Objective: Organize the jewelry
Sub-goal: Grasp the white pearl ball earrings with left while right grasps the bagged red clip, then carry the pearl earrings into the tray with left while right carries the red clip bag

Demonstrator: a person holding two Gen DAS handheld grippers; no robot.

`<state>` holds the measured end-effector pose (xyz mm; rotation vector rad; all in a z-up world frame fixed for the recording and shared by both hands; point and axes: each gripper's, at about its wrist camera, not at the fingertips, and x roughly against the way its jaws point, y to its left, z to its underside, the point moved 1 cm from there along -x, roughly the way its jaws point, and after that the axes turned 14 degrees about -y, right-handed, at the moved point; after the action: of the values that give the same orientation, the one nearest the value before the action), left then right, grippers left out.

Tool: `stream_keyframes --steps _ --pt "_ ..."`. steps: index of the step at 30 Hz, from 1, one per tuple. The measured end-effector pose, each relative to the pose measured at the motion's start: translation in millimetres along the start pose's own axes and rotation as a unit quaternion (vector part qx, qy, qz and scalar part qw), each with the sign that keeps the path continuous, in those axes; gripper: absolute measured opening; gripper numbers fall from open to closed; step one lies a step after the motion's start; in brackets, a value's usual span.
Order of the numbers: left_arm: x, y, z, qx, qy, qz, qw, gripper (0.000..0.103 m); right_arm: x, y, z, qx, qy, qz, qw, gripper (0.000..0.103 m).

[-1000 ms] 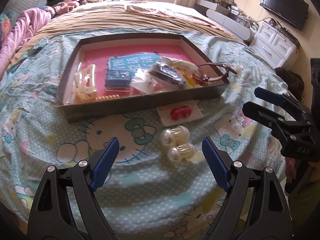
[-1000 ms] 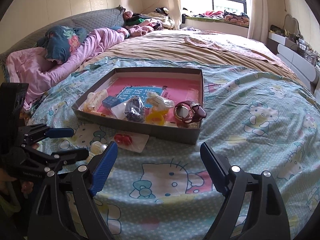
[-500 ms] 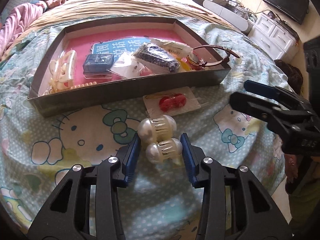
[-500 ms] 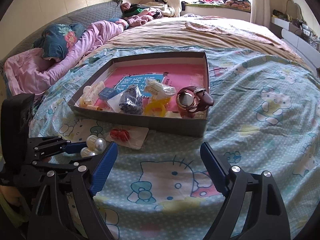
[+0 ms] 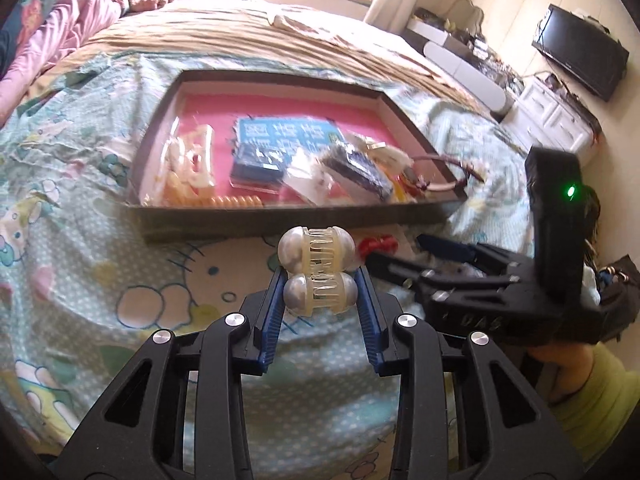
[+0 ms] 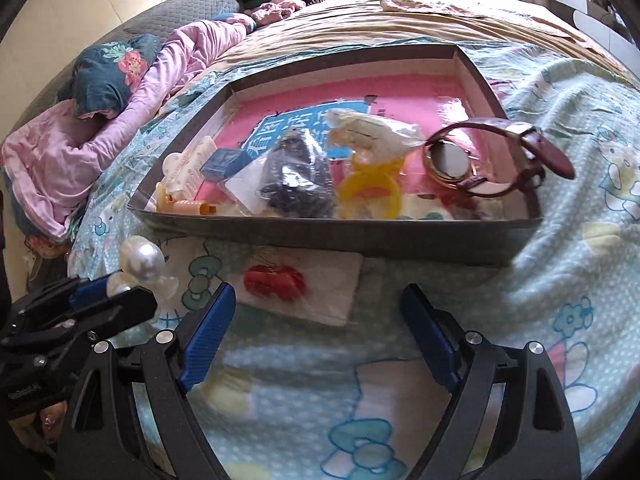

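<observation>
Your left claw is clenched on one hair clip, two pearly, clear-toothed barrels stacked. Your right claw stands released; just ahead lies one red-trinket packet, one tray beyond.

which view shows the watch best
The right wrist view: the watch lies sharp and whole in the box's near right corner, face and brown strap clear. The left wrist view shows only a blurred strap loop.
</observation>
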<state>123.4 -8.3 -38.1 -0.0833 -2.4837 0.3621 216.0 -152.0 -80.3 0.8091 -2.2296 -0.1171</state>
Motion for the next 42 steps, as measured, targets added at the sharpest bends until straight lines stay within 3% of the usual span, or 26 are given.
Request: stream_keyframes --steps 3,5,10,13,24,32,42 --pt "3.6 4.7 -4.1 0.009 -0.009 -0.001 0.9999 0.026 -4.3 9.5 1.1 0.005 -0.007 0.008 1.000 0.083" --pt "5.2 9.5 -5.9 0.013 -0.012 -0.004 0.9998 0.026 -6.1 14.3 1.9 0.010 -0.015 0.017 1.000 0.072" --pt "9.6 16.1 -9.1 0.025 -0.019 -0.003 0.9995 0.026 -1.1 16.7 0.8 0.009 -0.031 0.010 0.999 0.061" --pt "11.9 16.3 -10.9 0.027 -0.024 -0.002 0.9994 0.026 8.9 14.4 -0.5 0.006 -0.045 -0.001 0.999 0.043" --pt "19.2 21.3 -16.6 0.029 -0.037 -0.004 0.9989 0.026 52.1 15.5 -11.9 0.006 -0.085 -0.033 0.996 0.041" --pt "16.2 20.0 -26.5 0.019 -0.041 -0.010 0.9989 0.026 75.3 7.2 -44.8 0.010 -0.134 -0.020 0.991 0.041" --pt "-1.0 13.4 -43.1 0.001 -0.038 -0.018 0.9991 0.026 71.8 -4.4 -69.5 0.010 -0.159 -0.003 0.987 0.041"
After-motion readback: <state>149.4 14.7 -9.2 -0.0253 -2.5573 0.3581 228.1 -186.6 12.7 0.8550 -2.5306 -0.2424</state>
